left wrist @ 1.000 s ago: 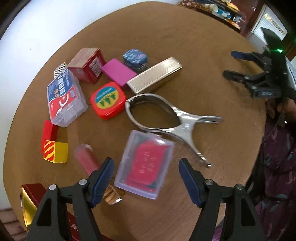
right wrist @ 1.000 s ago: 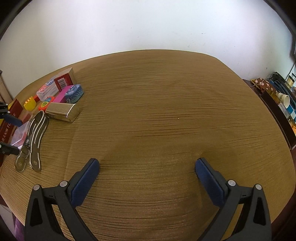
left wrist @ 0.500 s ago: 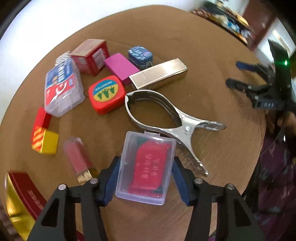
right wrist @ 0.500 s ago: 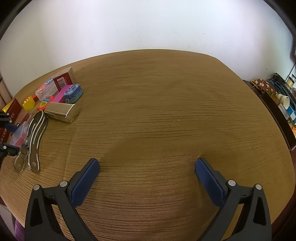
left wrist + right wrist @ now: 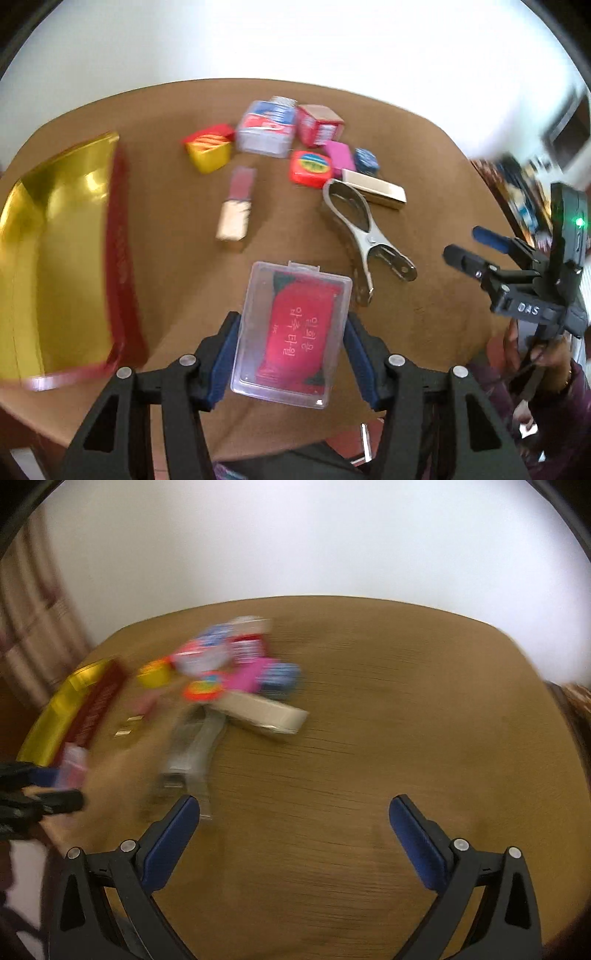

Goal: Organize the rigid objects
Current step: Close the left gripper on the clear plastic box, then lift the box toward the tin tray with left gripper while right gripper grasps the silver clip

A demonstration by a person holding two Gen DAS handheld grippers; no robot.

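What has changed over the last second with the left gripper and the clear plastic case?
The left gripper closed on the clear plastic case, which had lain between its open fingers, and lifted it off the table, swinging toward the gold tray. The right gripper stayed open and empty but moved toward the pile. The metal clamp, tape measure and boxes stayed in place.

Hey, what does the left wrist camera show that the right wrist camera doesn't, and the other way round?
Only the left wrist view: the left gripper shut on the clear case, seen sharply with red cards and printed writing inside, and the right gripper from outside.

Only the right wrist view: the right gripper's own jaws wide open and empty above bare table, and a curtain at left.

Both: the gold tray, the metal clamp and the cluster of small boxes, blurred in the right wrist view.
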